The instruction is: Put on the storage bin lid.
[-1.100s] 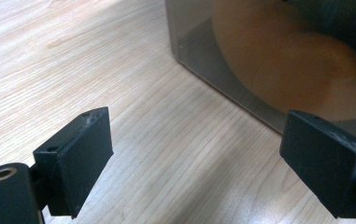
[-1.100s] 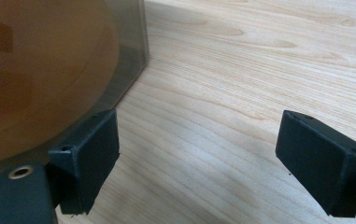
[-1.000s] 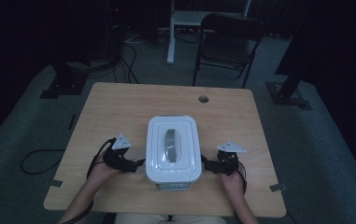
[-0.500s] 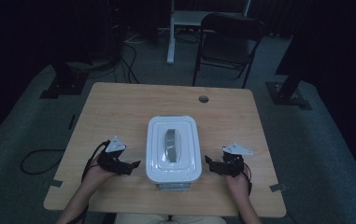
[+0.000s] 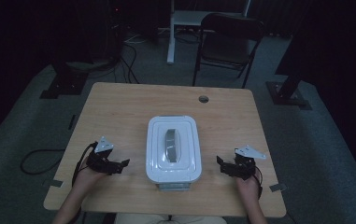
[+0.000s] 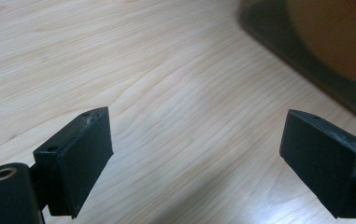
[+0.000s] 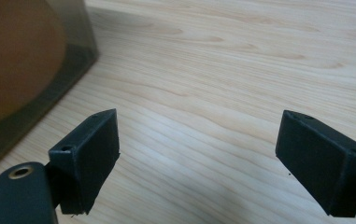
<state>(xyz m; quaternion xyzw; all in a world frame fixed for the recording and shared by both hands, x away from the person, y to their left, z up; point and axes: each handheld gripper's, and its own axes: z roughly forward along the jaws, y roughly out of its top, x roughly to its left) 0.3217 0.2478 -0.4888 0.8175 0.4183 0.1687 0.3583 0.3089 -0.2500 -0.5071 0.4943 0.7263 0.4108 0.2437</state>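
1. White plastic lidded box with a grey handle on its lid sits at the middle of the light wooden bench in the high view, lid on. Our left tool and right tool flank it, each well apart from its sides, neither touching it.
2. Through the left gripper view, we see the left tool with its jaws spread wide and nothing between them, just bare wood grain; the box's translucent wall shows blurred at the upper right.
3. Through the right gripper view, the right tool likewise stands wide open and empty, the box wall off to its left.
4. We judge that the box is set in place with its lid closed; whether any work on it remains, we cannot tell.
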